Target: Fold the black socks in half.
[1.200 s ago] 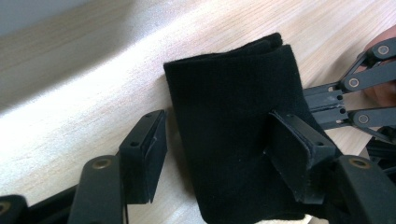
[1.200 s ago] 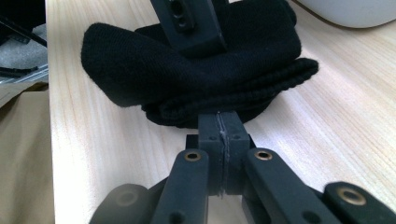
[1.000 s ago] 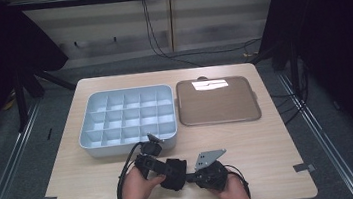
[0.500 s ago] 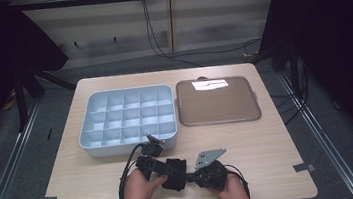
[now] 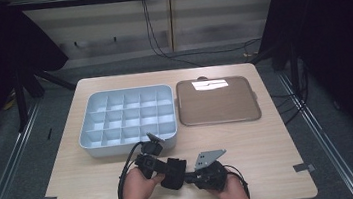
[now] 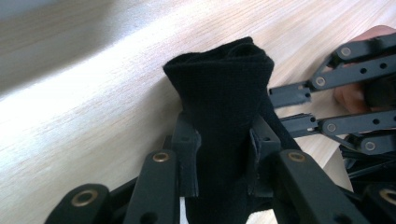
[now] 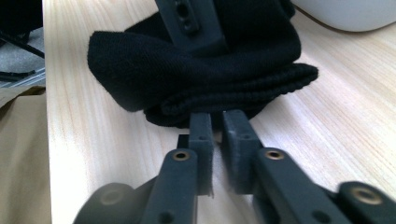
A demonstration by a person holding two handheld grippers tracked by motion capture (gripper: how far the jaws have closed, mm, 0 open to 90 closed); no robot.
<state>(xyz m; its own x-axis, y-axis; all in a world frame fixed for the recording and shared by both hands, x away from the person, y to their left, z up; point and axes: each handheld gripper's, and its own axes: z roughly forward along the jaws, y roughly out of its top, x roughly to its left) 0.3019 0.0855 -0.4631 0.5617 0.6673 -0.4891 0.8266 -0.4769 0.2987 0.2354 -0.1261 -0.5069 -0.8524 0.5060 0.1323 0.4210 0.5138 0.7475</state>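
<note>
Wooden table (image 5: 270,144) is seen beneath both hands, with a pale blue divided tray (image 5: 126,118) and a brown flat tray (image 5: 217,101) lying well beyond the claws, side by side. Between the two claws, near the table's front edge, a black sock (image 5: 174,172) is held, folded or rolled into a thick bundle.

From the left claw (image 6: 223,156) the sock is seen to run straight ahead, its long axis in line with the jaws, and the jaws are closed on its sides with cloth bulging above them. From the right claw (image 7: 215,133) the bundle lies directly in front, its long axis set across the jaws; a ribbed edge is met at the tips. Those jaws stand almost together, but it cannot be told whether cloth is pinched between them.

The left claw is judged the one truly bearing the sock. Any coming pull or fold is judged to turn on this crossing: the sock is gripped lengthwise by the left claw and met broadside by the right.
</note>
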